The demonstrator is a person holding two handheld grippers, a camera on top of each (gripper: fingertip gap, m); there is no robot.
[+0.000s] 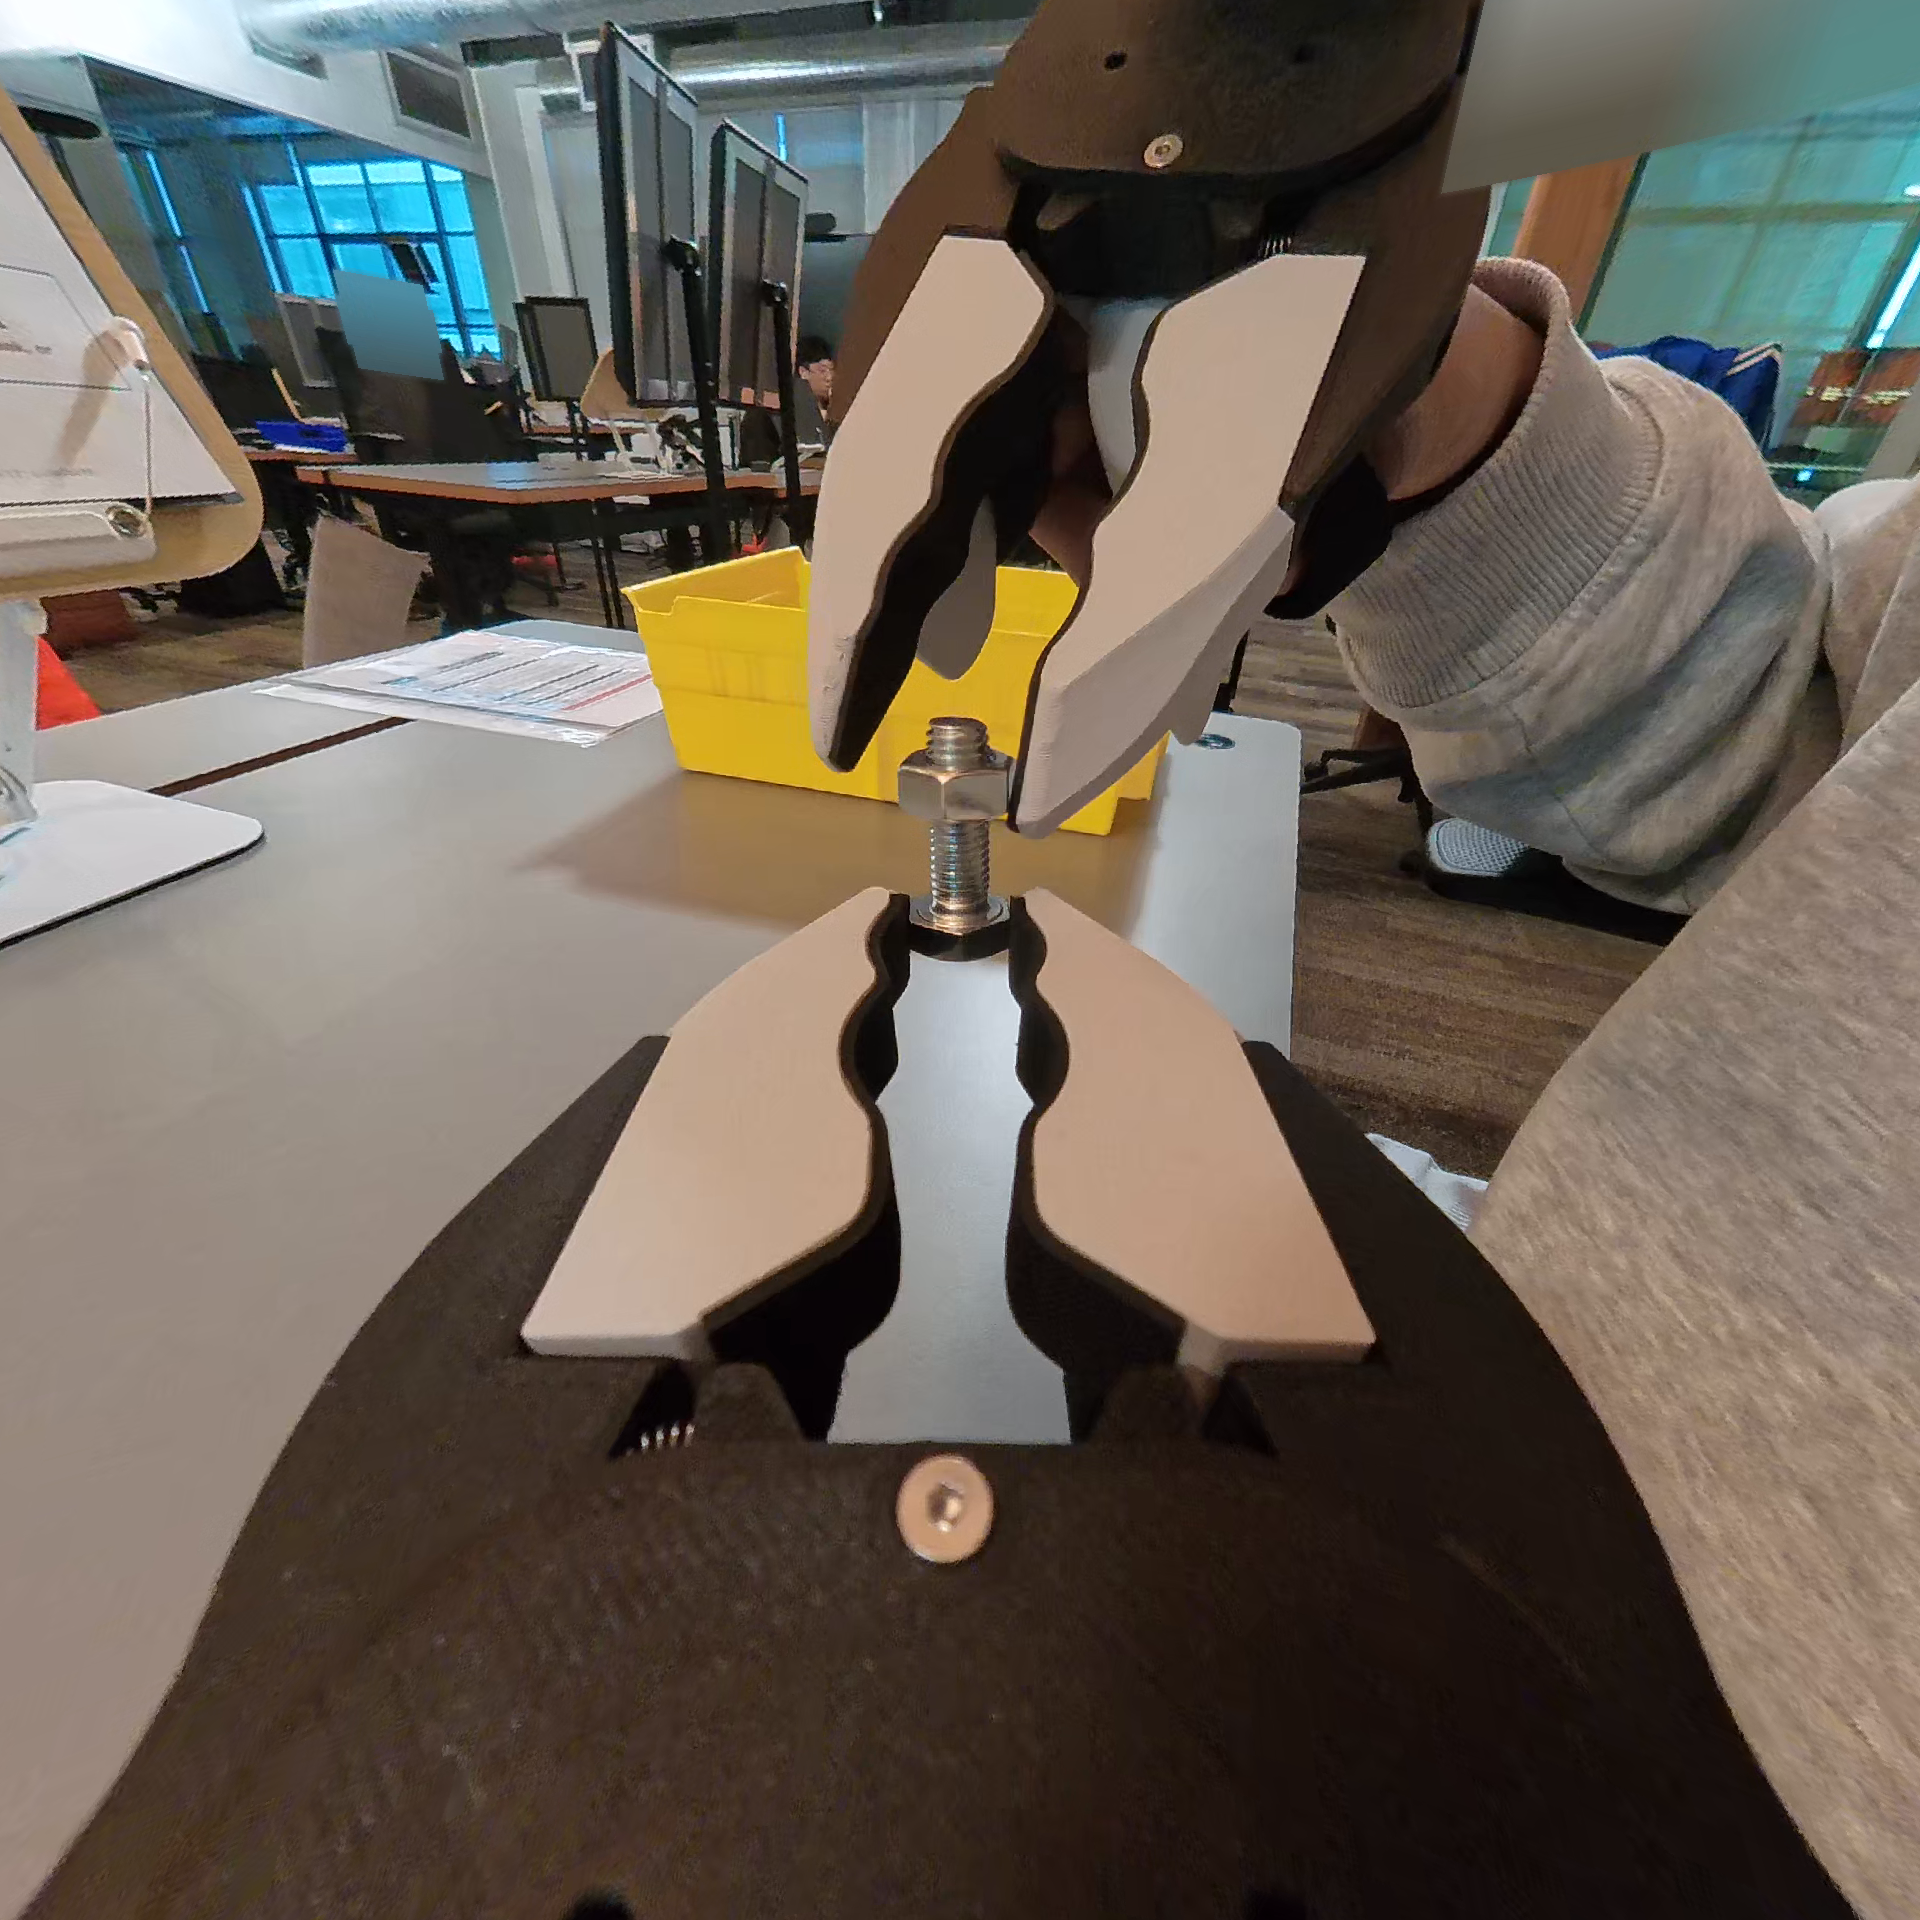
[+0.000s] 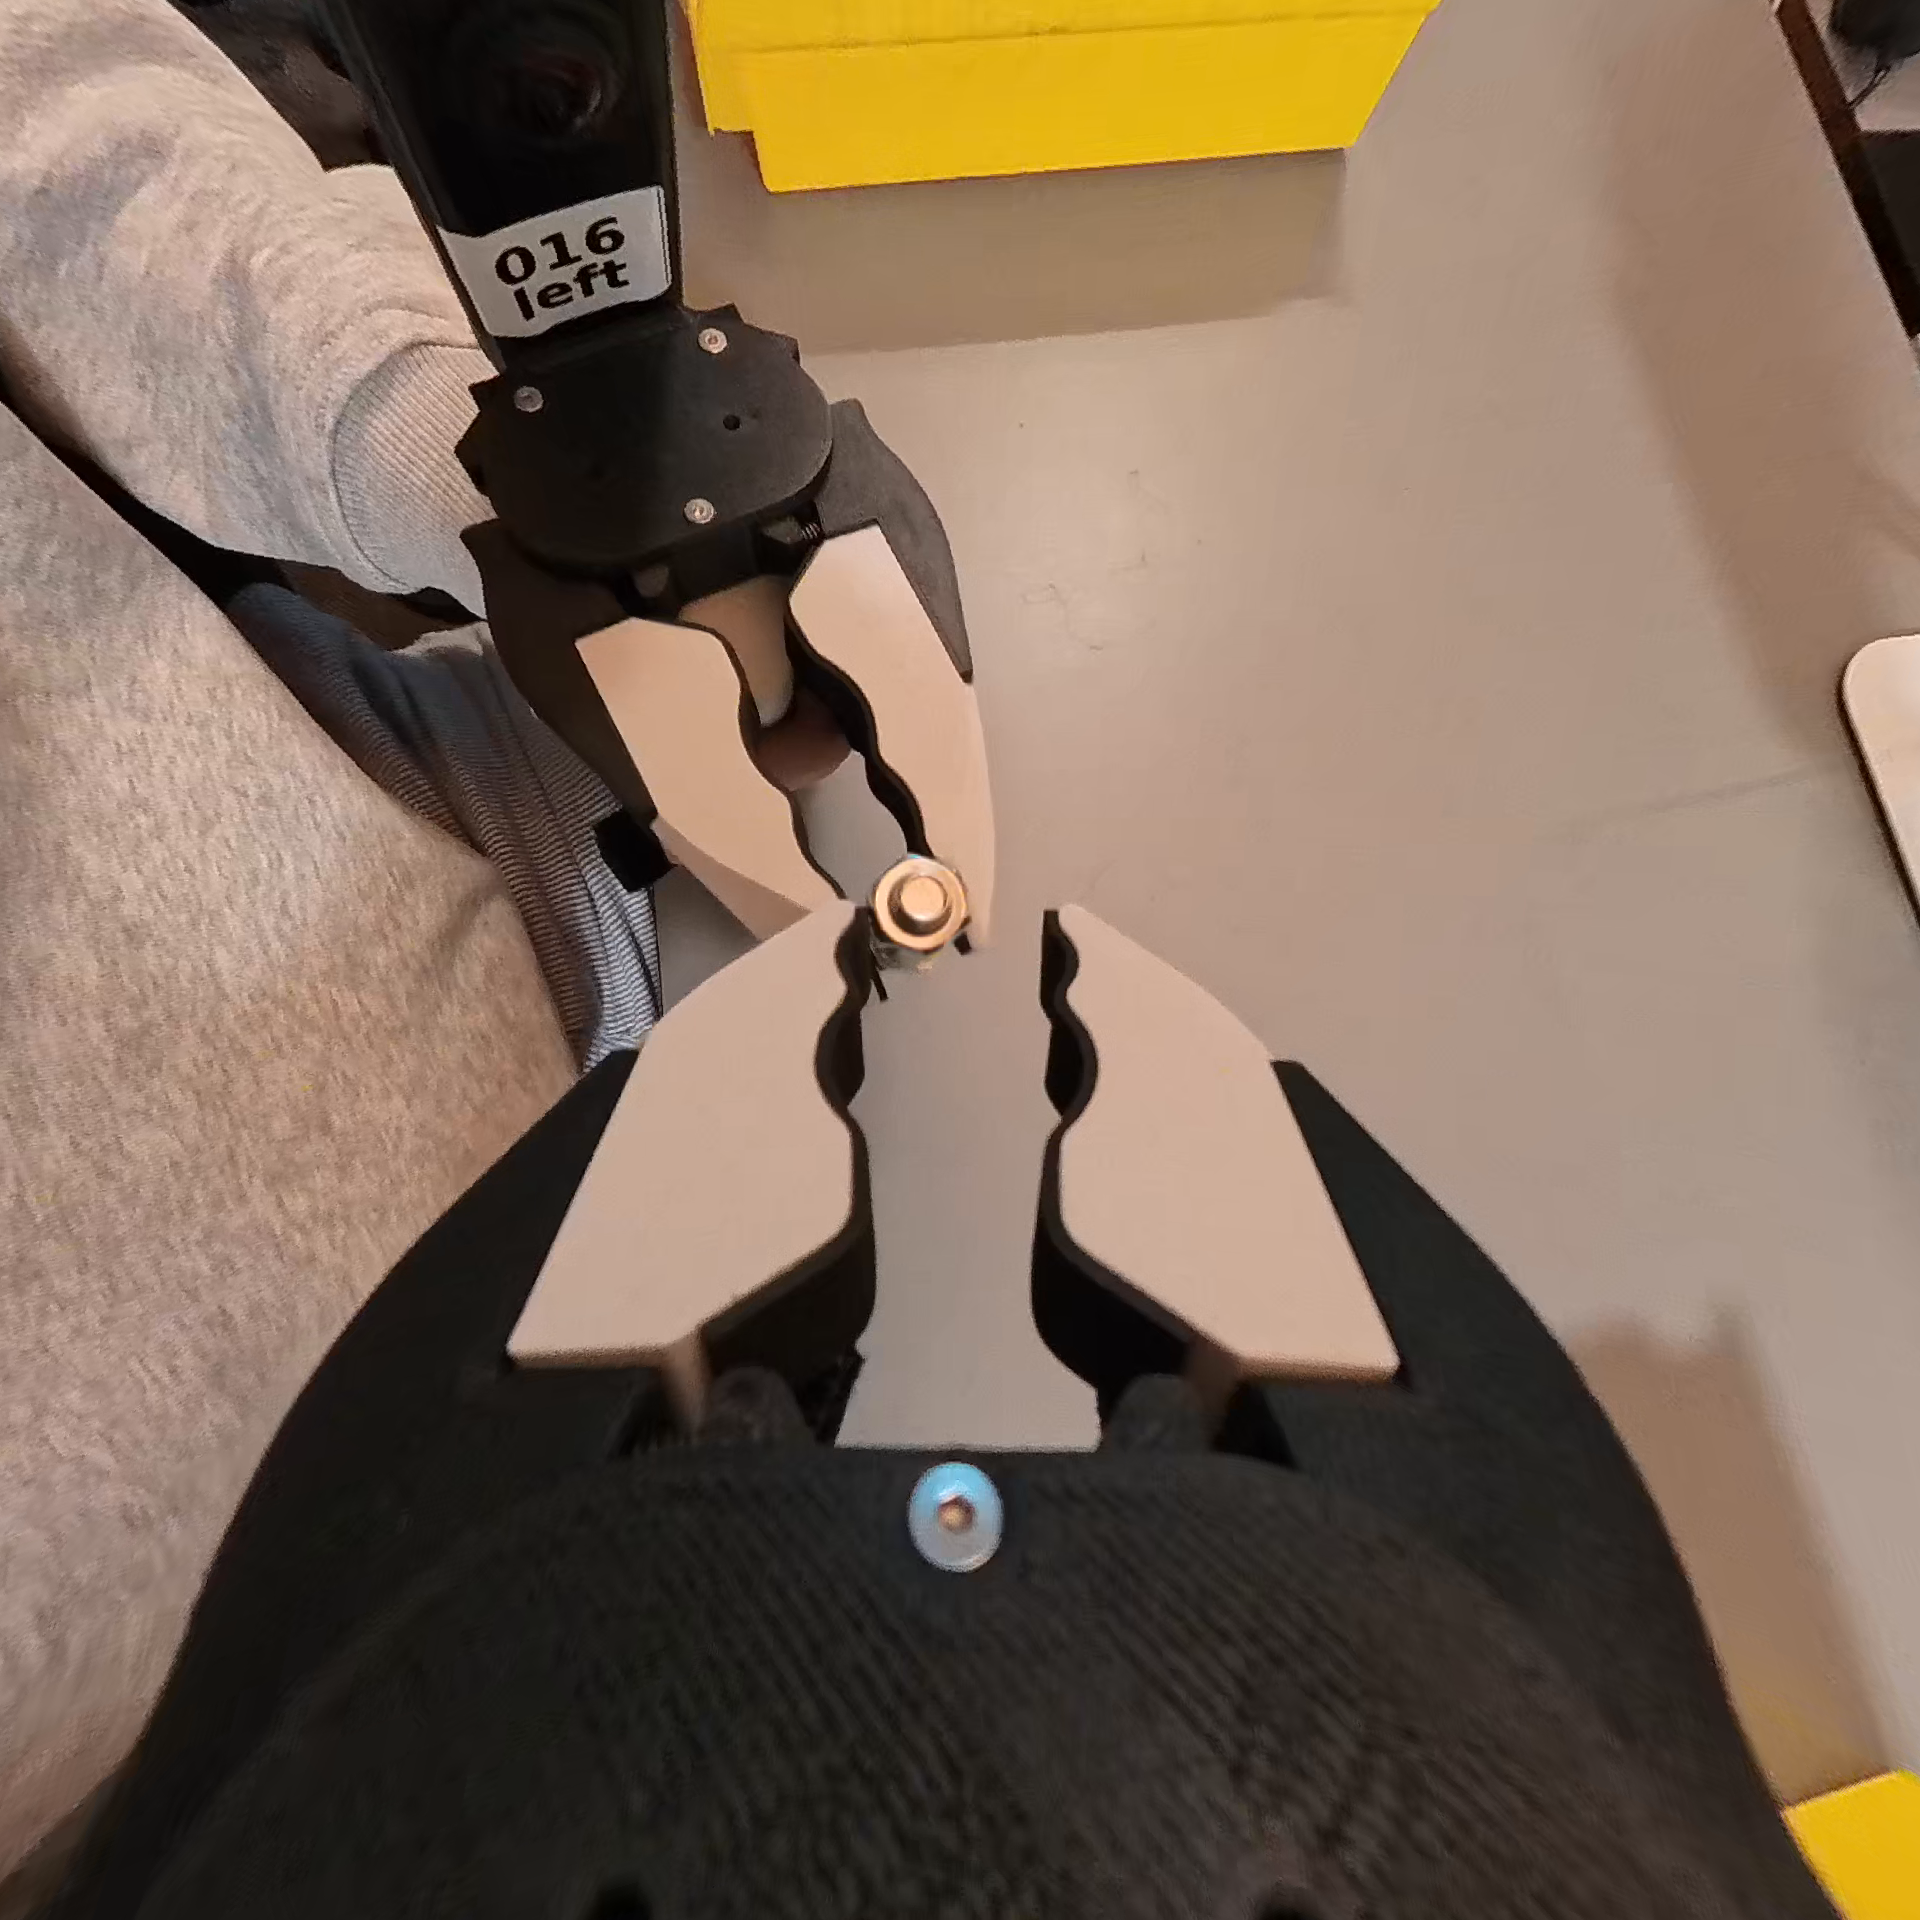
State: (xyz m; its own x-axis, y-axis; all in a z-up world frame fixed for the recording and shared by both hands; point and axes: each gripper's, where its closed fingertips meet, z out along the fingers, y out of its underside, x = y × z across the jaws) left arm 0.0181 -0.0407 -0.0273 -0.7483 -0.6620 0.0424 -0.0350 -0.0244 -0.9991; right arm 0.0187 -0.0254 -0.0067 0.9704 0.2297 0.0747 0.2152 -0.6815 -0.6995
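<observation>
A grey table (image 1: 312, 1039) carries a yellow bin (image 1: 727, 665) at its far edge. The left gripper (image 1: 951, 914), wearing a white printed label, clamps an upright bolt (image 1: 954, 862) at its base. The right gripper (image 1: 925, 790) hangs spread around the nut (image 1: 951, 784), one finger touching it.

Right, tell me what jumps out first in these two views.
A silver bolt stands upright mid-frame, its base pinched by the left hand-held gripper. The right hand-held gripper comes down from above, open, its fingers either side of the hex nut near the bolt's top. Behind sits a yellow bin on the grey table.
</observation>
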